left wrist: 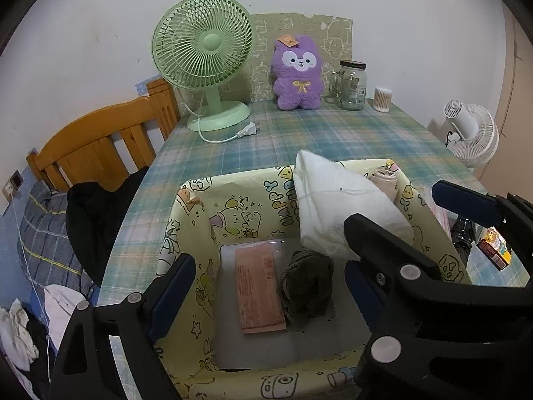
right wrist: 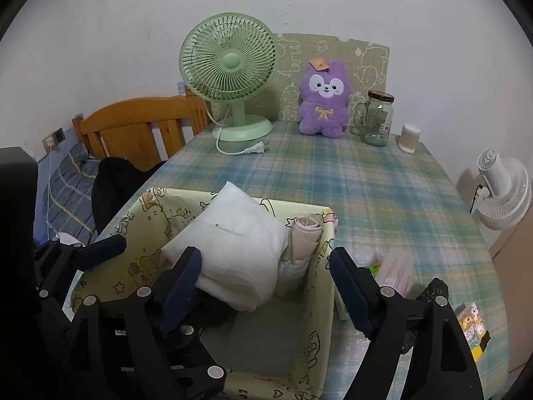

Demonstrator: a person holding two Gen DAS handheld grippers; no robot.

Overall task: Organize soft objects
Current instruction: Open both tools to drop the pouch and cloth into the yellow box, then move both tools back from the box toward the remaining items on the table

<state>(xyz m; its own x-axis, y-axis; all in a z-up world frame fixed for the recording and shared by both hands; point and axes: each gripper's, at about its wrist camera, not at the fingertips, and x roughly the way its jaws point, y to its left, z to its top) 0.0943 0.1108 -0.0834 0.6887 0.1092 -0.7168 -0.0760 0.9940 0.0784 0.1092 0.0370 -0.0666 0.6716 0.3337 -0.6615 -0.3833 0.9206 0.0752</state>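
A yellow cartoon-print fabric bin [left wrist: 196, 220] [right wrist: 319, 320] stands at the table's near edge. Inside lie a white folded cloth bundle [left wrist: 336, 206] [right wrist: 233, 243], a rolled pinkish cloth [left wrist: 384, 180] [right wrist: 301, 236], a dark brown knit item [left wrist: 308, 286] and a flat pink packet [left wrist: 258, 290]. My left gripper [left wrist: 266, 286] is open above the bin's inside. My right gripper [right wrist: 266, 286] is open, straddling the bin's right wall, and shows in the left wrist view [left wrist: 399, 213]. A purple plush [left wrist: 297, 73] [right wrist: 322, 100] sits upright at the table's back.
On the plaid tablecloth [right wrist: 383, 193] stand a green desk fan [left wrist: 203, 56] [right wrist: 230, 73] with a loose plug, a glass jar [right wrist: 376, 118] and a cotton-swab tub [right wrist: 409, 138]. A white fan [right wrist: 503, 193] is at the right, small packages [right wrist: 473, 330] beside the bin, a bed [left wrist: 100, 146] at the left.
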